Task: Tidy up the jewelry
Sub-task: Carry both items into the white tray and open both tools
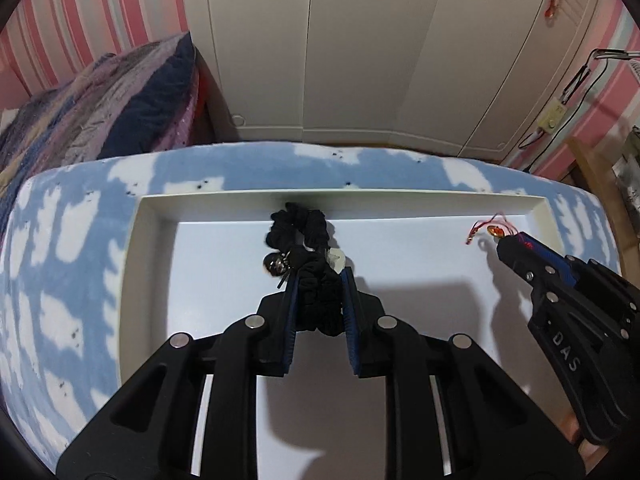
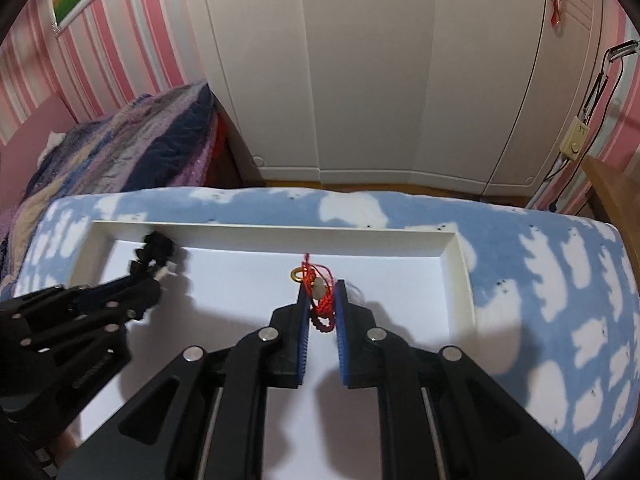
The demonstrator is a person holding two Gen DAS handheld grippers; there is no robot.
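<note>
Carry step — left gripper point(image 1: 320, 276) clamped on black scrunchie point(image 1: 298, 228), right gripper point(image 2: 321, 292) clamped on red cord bracelet point(image 2: 320, 300), both above white tray point(image 1: 400, 206) — next likely lower, release apart.

A black ruched fabric band point(image 1: 298, 236) with a dark metal charm hangs bunched above the white tray point(image 1: 148, 264), by its far wall, left of centre. To the right, a red braided cord point(image 2: 322, 304) carrying a pale bead and a gold ring dangles over the tray floor.
</note>
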